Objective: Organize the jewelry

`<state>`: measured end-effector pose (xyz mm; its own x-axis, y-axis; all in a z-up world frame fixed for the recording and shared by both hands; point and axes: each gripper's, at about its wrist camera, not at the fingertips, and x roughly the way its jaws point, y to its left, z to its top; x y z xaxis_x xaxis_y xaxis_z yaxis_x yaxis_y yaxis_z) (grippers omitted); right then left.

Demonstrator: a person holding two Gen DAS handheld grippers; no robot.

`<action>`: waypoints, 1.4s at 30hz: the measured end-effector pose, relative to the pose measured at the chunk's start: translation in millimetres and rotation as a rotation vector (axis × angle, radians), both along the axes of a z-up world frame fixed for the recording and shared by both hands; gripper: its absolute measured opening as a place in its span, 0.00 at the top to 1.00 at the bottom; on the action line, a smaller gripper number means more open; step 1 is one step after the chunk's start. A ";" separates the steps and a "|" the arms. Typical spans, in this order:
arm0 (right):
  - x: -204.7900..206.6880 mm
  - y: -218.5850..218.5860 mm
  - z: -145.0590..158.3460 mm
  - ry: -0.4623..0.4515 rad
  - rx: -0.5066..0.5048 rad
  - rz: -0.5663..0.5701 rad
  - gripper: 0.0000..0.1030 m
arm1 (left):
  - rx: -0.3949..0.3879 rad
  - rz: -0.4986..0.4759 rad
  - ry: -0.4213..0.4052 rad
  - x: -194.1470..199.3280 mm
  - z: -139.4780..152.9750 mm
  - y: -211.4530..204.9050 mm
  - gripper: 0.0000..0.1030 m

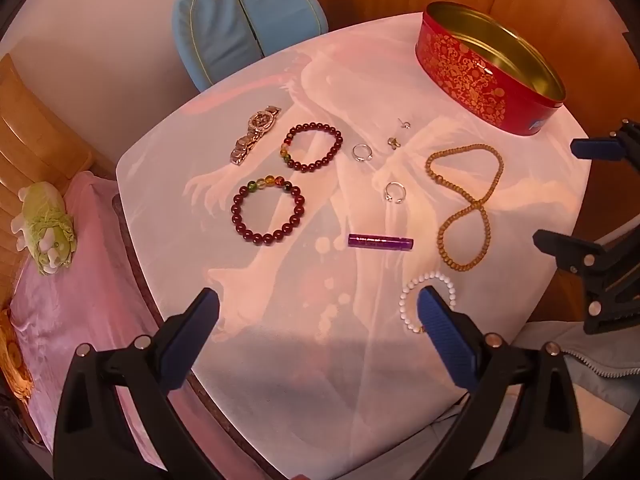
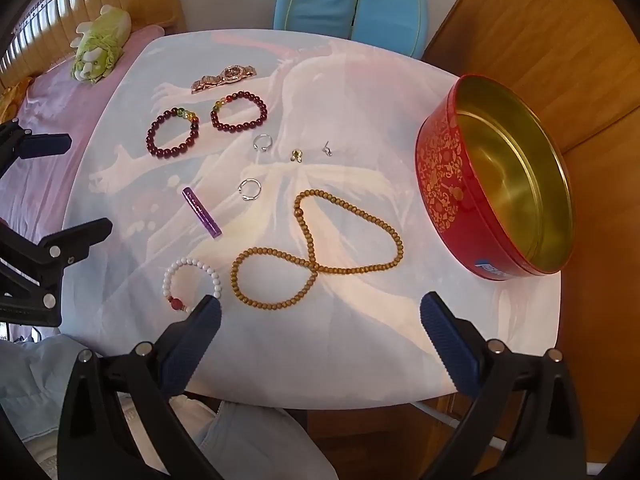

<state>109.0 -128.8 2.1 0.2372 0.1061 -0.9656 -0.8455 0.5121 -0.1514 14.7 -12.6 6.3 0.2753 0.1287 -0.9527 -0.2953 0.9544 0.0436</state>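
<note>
Jewelry lies spread on a white table (image 1: 280,340): a gold watch (image 1: 256,133), two dark red bead bracelets (image 1: 315,146) (image 1: 267,210), two silver rings (image 1: 362,152) (image 1: 395,192), two small earrings (image 1: 395,142), a purple tube (image 1: 380,242), a long brown bead necklace (image 1: 466,204) and a white bead bracelet (image 1: 408,304). An open, empty red tin (image 1: 480,76) stands at the far right; it also shows in the right wrist view (image 2: 440,184). My left gripper (image 1: 318,312) is open above the near edge. My right gripper (image 2: 320,316) is open just before the necklace (image 2: 312,248).
A blue chair (image 1: 244,20) stands behind the table. A pink-covered bed (image 1: 68,280) with a green plush toy (image 1: 46,232) lies to the left. A wooden wall (image 2: 540,40) is at the right. Grey clothing (image 2: 240,440) shows below the table's near edge.
</note>
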 end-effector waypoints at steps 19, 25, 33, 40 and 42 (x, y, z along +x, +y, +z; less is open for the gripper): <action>68.4 -22.7 61.6 -0.017 0.038 0.008 0.03 | 0.009 -0.080 0.068 57.6 45.4 -9.6 0.07; 115.6 -43.0 78.9 -0.040 0.087 0.002 0.03 | 0.021 -0.112 0.080 103.0 57.7 -36.1 0.07; 157.9 -63.3 64.2 0.026 0.112 0.014 0.03 | 0.032 -0.128 0.123 151.1 48.5 -67.1 0.07; 176.7 -59.6 59.4 0.061 0.093 0.033 0.03 | 0.024 -0.069 0.146 158.7 38.1 -67.5 0.07; 178.3 -57.9 60.1 0.070 0.105 0.043 0.03 | 0.017 -0.052 0.147 158.0 36.8 -66.5 0.07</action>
<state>287.3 -186.7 62.3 0.1629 0.2164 -0.9626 -0.8738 0.4848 -0.0389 172.7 -79.2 43.1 0.1399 0.1349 -0.9809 -0.2349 0.9669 0.0995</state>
